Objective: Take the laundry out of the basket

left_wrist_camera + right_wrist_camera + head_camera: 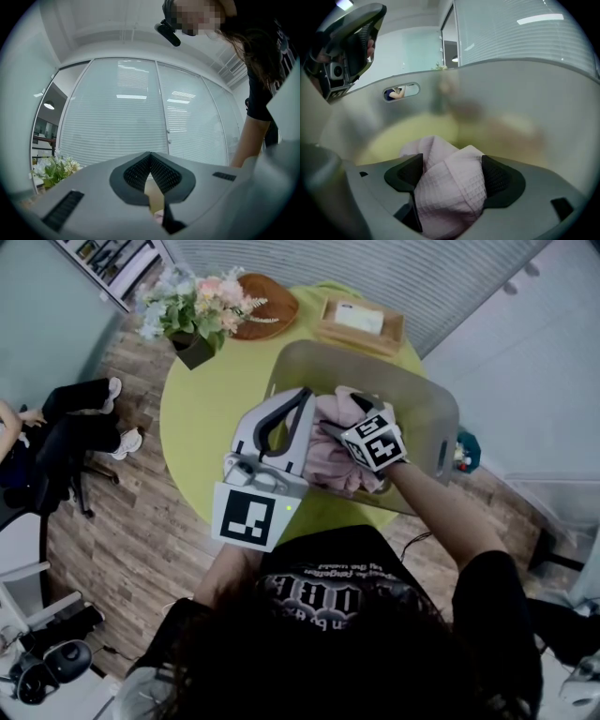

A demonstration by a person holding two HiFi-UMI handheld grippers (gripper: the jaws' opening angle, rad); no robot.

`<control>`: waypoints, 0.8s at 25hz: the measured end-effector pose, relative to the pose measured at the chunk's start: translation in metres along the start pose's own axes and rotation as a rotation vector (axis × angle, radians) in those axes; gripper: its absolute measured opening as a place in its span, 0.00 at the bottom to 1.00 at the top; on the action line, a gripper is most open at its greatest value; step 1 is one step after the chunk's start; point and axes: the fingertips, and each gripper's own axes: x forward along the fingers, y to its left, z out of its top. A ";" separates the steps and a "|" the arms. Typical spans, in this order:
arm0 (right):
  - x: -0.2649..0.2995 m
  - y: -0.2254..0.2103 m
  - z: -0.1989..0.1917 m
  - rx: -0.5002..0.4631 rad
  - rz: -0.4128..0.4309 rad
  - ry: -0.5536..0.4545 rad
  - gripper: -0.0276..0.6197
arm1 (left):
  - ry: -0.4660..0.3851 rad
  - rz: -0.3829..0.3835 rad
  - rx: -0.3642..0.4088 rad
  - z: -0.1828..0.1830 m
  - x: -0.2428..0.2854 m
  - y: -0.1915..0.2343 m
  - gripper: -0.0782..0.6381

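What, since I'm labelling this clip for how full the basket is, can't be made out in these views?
- Anything under the pink waffle cloth: head view, the left gripper and right gripper cover it; right gripper view, the cloth fills the foreground.
- Basket far wall: right gripper view, blurred.
- Green table: left gripper view, blocked by that gripper's own body.

Lighting: soft, even light is glowing off the white blinds [140, 126], with pale strip-light bars [131, 97] glaring across them; the head view is looking dimmer and flat, shadows faint. Both gripper views are bending and darkening at the rims, and the basket wall [497, 93] is blurring behind the sharp pink cloth [450, 187].
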 end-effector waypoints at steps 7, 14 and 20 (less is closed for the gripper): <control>0.012 -0.004 -0.014 0.084 0.043 0.028 0.64 | 0.005 -0.004 0.003 -0.002 0.003 0.001 0.11; 0.017 -0.004 -0.018 0.096 0.070 0.040 0.63 | 0.007 -0.008 0.006 -0.002 0.007 -0.001 0.11; 0.019 -0.001 -0.021 0.066 0.088 0.064 0.50 | 0.008 -0.008 0.006 -0.002 0.007 -0.002 0.11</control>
